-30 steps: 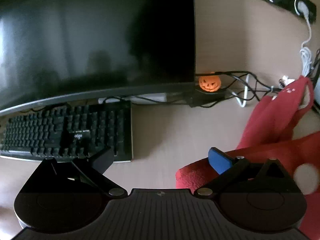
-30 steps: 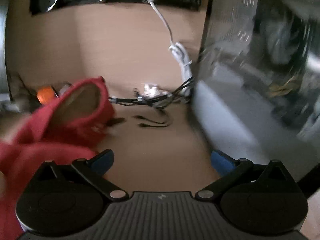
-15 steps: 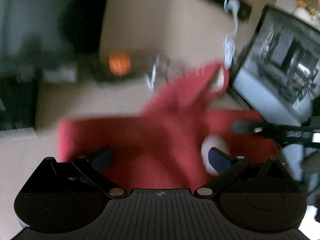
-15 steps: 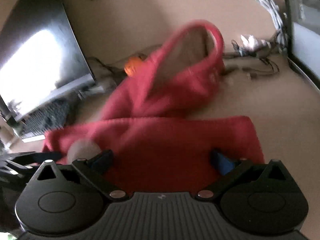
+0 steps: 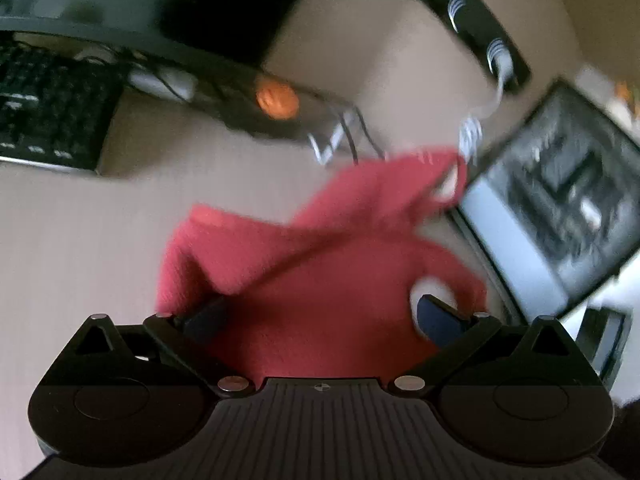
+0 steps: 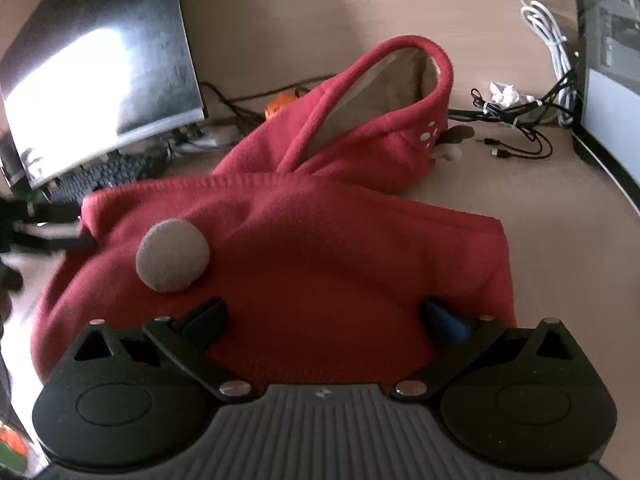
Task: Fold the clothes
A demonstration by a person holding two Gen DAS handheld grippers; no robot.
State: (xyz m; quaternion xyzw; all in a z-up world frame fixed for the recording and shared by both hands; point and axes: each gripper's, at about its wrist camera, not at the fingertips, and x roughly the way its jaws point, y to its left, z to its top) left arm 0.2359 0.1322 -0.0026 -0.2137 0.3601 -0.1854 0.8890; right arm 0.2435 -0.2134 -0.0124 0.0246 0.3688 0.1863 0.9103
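A red fleece hoodie (image 6: 320, 248) lies bunched on the tan desk. Its beige-lined hood (image 6: 400, 80) stands up at the far side, and a round beige pompom (image 6: 172, 256) sits on its body. My right gripper (image 6: 326, 316) is open just over the hoodie's near edge, with fabric showing between its fingers. In the blurred left wrist view the hoodie (image 5: 320, 280) fills the middle. My left gripper (image 5: 320, 316) is open above its near part. The left gripper's dark fingers (image 6: 60, 240) show at the hoodie's left corner.
A monitor (image 6: 100, 60) and black keyboard (image 5: 48, 112) stand to the left. A small orange pumpkin (image 5: 278, 100) and tangled cables (image 6: 520, 120) lie behind the hoodie. A PC case (image 5: 560, 200) stands at the right. A black power strip (image 5: 480, 32) runs along the back.
The left view swung right from the keyboard onto the hoodie. The right view swung left from the PC case onto it. Both grippers stayed open.
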